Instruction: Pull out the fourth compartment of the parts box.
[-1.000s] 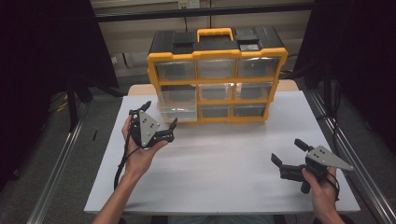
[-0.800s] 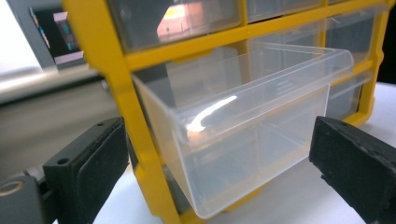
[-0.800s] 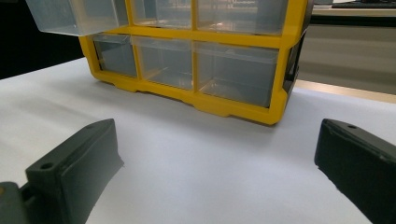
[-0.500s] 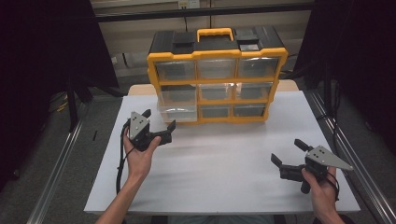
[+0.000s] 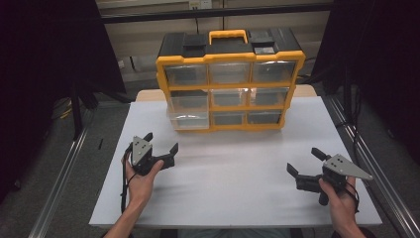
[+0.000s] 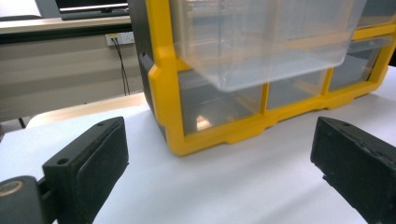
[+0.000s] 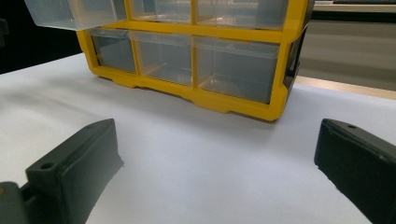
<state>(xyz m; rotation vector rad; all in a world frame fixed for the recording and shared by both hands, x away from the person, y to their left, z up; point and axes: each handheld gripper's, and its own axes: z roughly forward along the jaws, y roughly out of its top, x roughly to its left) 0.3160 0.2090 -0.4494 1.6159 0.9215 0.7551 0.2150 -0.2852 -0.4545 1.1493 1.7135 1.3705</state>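
Observation:
A yellow and black organizer box [image 5: 229, 79] with clear drawers stands at the back of the white table [image 5: 233, 178]. Its middle-left drawer [image 5: 188, 105] is pulled out toward me; the same drawer [image 6: 266, 42] juts forward in the left gripper view, and the drawer [image 7: 70, 13] shows at the upper left of the right gripper view. My left gripper [image 5: 159, 144] is open, low over the table in front of the box's left end, nothing between its jaws. My right gripper [image 5: 304, 162] is open near the table's front right, also holding nothing.
Metal rails [image 5: 59, 188] run along both sides of the table, with dark curtains beyond. The box [image 7: 196, 60] has a yellow carry handle [image 5: 228, 35] on top. A wall socket with cables [image 6: 116, 42] sits behind the table.
My left gripper has moved back toward me and down, away from the pulled-out drawer. The right gripper has stayed where it was.

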